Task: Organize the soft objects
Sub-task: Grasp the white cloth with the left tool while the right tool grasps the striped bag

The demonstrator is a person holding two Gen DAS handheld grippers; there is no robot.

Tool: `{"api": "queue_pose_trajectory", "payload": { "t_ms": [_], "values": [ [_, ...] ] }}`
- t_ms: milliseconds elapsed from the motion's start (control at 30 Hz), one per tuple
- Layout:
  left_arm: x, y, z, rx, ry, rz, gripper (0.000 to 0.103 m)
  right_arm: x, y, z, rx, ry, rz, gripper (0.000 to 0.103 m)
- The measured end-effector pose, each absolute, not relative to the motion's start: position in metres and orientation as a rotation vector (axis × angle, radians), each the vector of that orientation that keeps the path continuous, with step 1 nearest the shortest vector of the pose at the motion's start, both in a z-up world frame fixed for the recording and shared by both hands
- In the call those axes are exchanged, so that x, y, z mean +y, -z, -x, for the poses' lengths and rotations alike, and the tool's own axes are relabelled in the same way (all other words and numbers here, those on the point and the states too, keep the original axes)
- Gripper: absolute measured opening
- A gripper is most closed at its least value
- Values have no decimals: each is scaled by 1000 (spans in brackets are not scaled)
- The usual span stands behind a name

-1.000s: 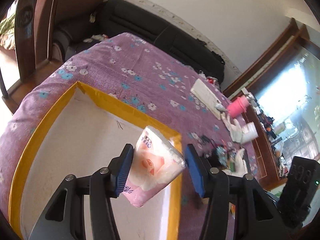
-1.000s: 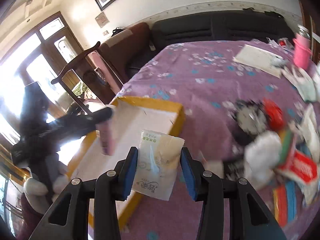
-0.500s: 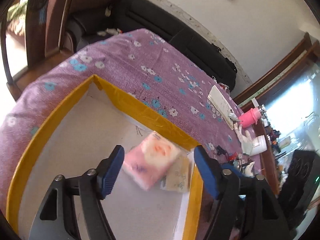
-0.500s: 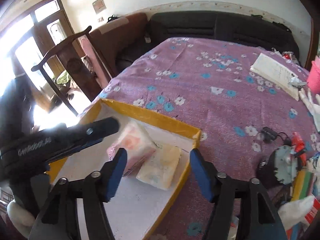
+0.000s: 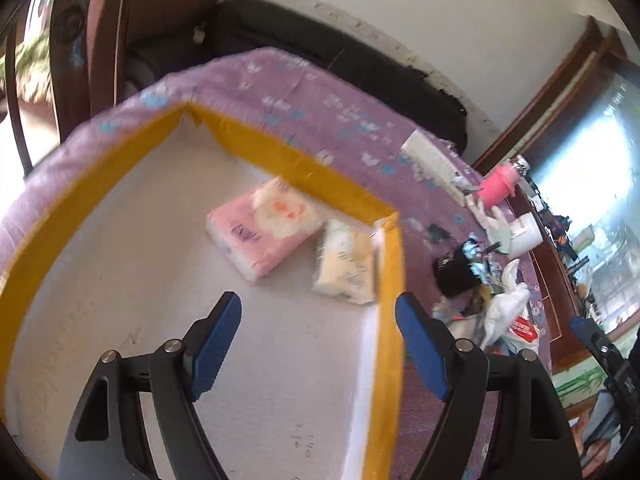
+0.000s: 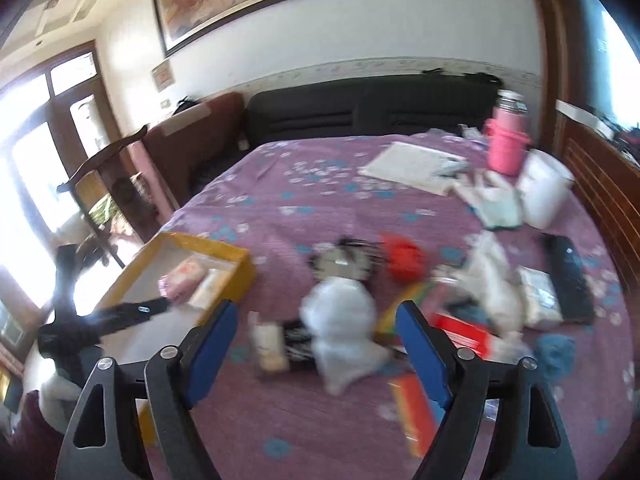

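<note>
1. Left hand-held gripper (image 5: 318, 344) is hovering over the yellow-rimmed box (image 5: 390, 320) with its jaws standing wide; they have just been opening, and nothing is lying between the blue pads (image 5: 216, 344).
2. Right hand-held gripper (image 6: 316, 352) is pointing at the clutter on the purple flowered bedspread (image 6: 320, 184), its jaws also spread wide after just opening, gripping nothing.
3. Pink tissue pack (image 5: 266, 230) is lying flat on the white floor of the box, ahead of the left gripper. In the left wrist view its long axis is running from lower left to upper right, with the upper right end pointing toward the box's far corner.
4. Cream tissue pack (image 5: 346, 266) is lying flat just beside the pink pack, on its right, close against the right wall of the box. Its long axis is running roughly along that wall.
5. White plastic bag (image 6: 340, 328) is sitting on the bedspread between the right gripper's fingers in the right wrist view, not touched by them; the picture is blurring here.
6. Pink cup (image 6: 506, 146) is standing upright at the far side of the bedspread, well apart from the box.
</note>
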State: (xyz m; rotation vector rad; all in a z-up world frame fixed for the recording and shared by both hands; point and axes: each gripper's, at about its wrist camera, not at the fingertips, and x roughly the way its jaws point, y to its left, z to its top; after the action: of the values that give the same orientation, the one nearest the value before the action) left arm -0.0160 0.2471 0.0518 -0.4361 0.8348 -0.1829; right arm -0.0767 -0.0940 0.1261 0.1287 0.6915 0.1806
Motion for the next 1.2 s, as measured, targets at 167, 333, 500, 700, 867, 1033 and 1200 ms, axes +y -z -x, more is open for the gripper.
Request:
{"api": "queue_pose_trajectory", "payload": {
  "t_ms": [167, 333, 500, 700, 867, 1033, 1200],
  "values": [
    [187, -99, 32, 761, 252, 224, 85, -156, -98, 85, 714, -75, -216, 89],
    [115, -88, 27, 828, 333, 82, 85, -182, -68, 86, 707, -29, -276, 89],
    [62, -80, 11, 841, 363, 15, 85, -194, -50, 85, 686, 4, -282, 89],
    [2, -75, -12, 813, 351, -125, 85, -209, -40, 86, 674, 9, -356, 89],
    [-19, -57, -19, 887, 352, -170, 13, -211, -38, 88, 676, 1, -368, 89],
    [7, -86, 15, 812, 400, -67, 12, -206, -31, 82, 721, -50, -378, 89],
    [56, -121, 61, 731, 421, 42, 13, -197, -33, 83, 748, -100, -354, 89]
  ]
}}
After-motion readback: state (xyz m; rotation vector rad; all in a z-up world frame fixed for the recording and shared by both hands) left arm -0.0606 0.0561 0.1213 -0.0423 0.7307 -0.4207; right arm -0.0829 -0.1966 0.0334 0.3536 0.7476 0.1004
